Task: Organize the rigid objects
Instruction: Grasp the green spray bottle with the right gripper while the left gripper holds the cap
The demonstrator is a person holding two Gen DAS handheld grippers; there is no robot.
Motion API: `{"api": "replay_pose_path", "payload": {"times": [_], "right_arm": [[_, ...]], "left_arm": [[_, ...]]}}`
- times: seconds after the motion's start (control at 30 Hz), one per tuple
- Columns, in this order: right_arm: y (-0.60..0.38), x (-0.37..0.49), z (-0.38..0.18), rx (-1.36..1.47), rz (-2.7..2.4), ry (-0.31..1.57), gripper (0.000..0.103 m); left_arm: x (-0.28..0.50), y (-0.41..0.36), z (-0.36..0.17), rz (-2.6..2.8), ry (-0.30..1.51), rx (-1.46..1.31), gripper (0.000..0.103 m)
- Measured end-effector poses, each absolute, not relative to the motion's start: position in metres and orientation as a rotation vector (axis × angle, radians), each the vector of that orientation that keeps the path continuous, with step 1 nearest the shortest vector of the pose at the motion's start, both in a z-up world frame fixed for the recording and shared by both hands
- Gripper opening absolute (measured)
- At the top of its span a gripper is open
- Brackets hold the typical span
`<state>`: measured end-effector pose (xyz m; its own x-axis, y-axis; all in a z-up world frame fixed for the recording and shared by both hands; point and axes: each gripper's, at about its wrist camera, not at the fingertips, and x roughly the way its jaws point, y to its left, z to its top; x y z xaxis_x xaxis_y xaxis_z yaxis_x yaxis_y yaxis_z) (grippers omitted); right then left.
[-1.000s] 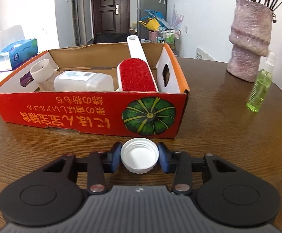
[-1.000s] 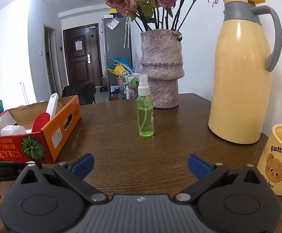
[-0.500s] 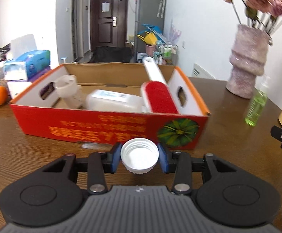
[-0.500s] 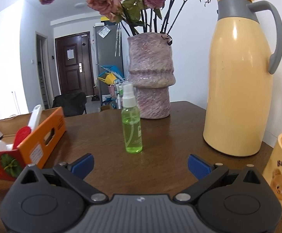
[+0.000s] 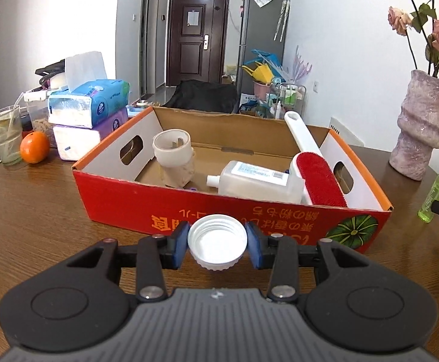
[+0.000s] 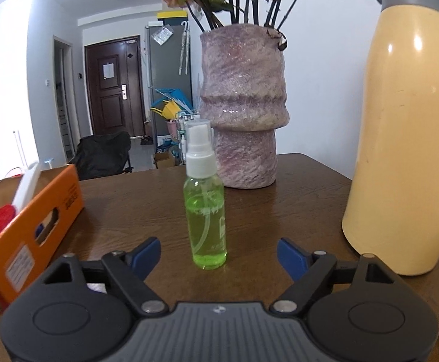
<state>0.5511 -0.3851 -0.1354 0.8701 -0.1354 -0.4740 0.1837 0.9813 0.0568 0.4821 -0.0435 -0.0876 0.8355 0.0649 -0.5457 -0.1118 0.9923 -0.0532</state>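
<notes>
Bottle (image 6: 206, 211) upright on desk (image 6: 295, 199), between right tool (image 6: 218, 253) pads, which have just been closing, untouched. Light, stiff, slick plastic; grip mid-body. Left tool (image 5: 217, 246) clamps cap (image 5: 217, 242) near box (image 5: 189, 208).

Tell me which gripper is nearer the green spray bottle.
Right. The right gripper has the green spray bottle just ahead between its open fingers; the left gripper, holding a white cap, faces the box.
</notes>
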Motion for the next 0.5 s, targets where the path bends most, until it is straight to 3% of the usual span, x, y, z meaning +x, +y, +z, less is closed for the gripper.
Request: {"api": "replay_pose_path", "payload": {"times": [0.3, 0.4, 0.43, 0.47, 0.5], "right_arm": [[-0.391, 0.592, -0.141, 0.107, -0.190, 0.529, 0.070], [-0.391, 0.601, -0.142, 0.108, -0.173, 0.534, 0.058], [-0.391, 0.604, -0.142, 0.107, -0.169, 0.535, 0.050], [-0.392, 0.605, -0.142, 0.109, -0.154, 0.535, 0.031], [-0.391, 0.605, -0.142, 0.110, -0.145, 0.534, 0.030]], "left_arm": [[0.483, -0.042, -0.085, 0.085, 0.580, -0.094, 0.041], [0.483, -0.043, -0.086, 0.082, 0.578, -0.089, 0.041], [0.483, -0.044, -0.086, 0.082, 0.580, -0.088, 0.041], [0.484, -0.043, -0.087, 0.083, 0.582, -0.089, 0.041], [0.484, -0.043, -0.087, 0.084, 0.584, -0.088, 0.041]]}}
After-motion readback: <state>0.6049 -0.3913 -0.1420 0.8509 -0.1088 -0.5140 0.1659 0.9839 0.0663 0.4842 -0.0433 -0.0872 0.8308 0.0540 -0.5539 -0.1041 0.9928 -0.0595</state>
